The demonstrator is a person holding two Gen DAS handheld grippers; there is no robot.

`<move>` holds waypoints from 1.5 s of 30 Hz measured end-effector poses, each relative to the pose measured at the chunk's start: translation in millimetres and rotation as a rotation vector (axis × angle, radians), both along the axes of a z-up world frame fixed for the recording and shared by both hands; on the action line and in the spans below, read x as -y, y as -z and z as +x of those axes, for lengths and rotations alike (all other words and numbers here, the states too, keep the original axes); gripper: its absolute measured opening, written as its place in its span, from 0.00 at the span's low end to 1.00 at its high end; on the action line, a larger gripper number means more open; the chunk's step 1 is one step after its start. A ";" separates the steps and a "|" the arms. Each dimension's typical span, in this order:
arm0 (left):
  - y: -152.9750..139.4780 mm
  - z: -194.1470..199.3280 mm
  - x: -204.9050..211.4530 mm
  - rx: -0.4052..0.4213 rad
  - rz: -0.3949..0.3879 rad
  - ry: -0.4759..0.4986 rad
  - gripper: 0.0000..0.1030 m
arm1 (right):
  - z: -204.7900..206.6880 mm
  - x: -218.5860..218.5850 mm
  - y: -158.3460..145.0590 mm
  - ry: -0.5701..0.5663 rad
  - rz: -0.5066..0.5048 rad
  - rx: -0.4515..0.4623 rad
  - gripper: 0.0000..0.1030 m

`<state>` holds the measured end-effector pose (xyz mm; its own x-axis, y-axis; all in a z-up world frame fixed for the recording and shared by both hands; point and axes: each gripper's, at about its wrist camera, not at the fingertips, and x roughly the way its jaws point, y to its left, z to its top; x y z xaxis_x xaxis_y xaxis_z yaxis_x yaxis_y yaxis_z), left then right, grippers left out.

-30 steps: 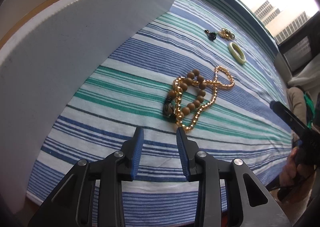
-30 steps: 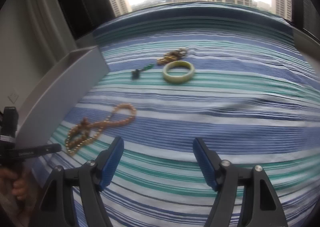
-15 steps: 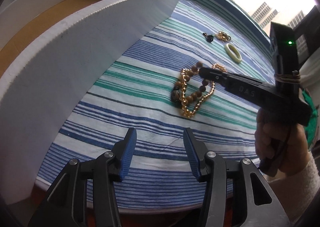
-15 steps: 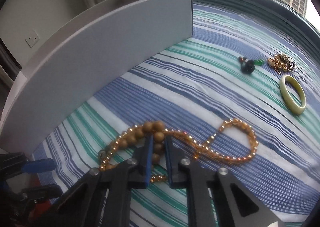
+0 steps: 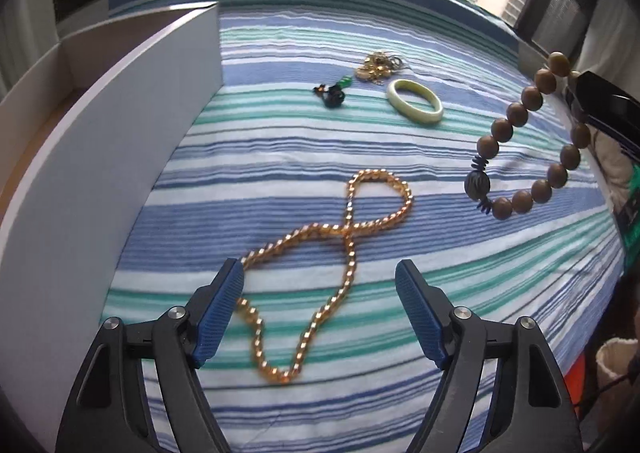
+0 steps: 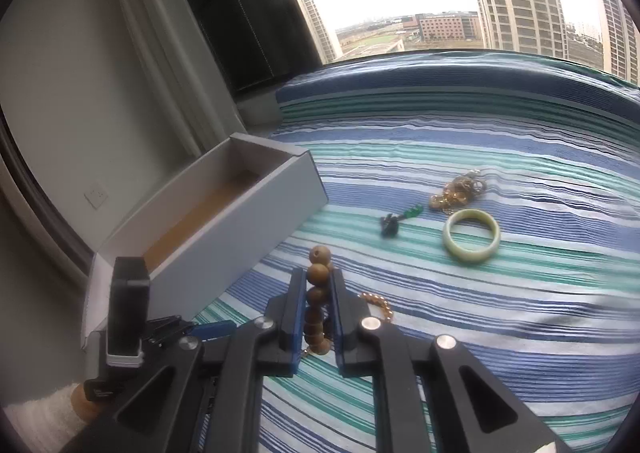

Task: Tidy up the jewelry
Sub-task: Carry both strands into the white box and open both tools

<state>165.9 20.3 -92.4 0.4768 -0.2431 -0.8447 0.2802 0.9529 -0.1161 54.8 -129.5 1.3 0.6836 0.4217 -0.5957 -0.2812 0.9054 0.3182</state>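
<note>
My right gripper [image 6: 315,285] is shut on a brown wooden bead bracelet [image 6: 317,295] and holds it above the striped cloth. In the left wrist view the bracelet [image 5: 532,141] hangs in the air at the right. My left gripper [image 5: 318,285] is open and empty, low over a gold bead necklace [image 5: 344,233] that lies in a figure eight on the cloth. A pale green bangle [image 5: 415,105] [image 6: 471,239], a dark green pendant [image 5: 332,93] [image 6: 394,224] and a heap of gold chains [image 5: 378,65] [image 6: 456,191] lie farther back.
An open white box [image 6: 224,213] with a brown floor stands at the left, its long wall [image 5: 100,181] beside the necklace. The blue, green and white striped cloth [image 5: 280,141] covers the table. A window with tall buildings is behind.
My right gripper has lifted the wooden bracelet off the gold necklace and up off the cloth. My left gripper has opened wider and swung over the necklace.
</note>
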 end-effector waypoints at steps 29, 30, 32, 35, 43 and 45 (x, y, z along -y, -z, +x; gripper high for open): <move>-254.9 -61.9 -143.4 0.265 -0.391 -0.142 0.05 | -11.7 1.7 -76.2 -0.046 0.035 0.097 0.12; -266.7 -64.2 -155.4 0.286 -0.383 -0.164 0.05 | -7.6 -7.5 -84.4 -0.065 0.037 0.107 0.12; -285.7 -67.0 -179.6 0.330 -0.353 -0.225 0.05 | 1.7 -28.5 -98.9 -0.106 0.036 0.127 0.12; -299.4 -66.2 -215.6 0.370 -0.322 -0.310 0.05 | 12.9 -65.4 -114.7 -0.173 0.042 0.147 0.12; -253.5 -47.4 -301.5 0.352 -0.209 -0.544 0.05 | 49.5 -181.0 -109.3 -0.362 0.034 0.082 0.12; -229.4 -41.3 -319.6 0.317 -0.189 -0.584 0.05 | 62.0 -211.0 -99.7 -0.401 0.034 0.041 0.12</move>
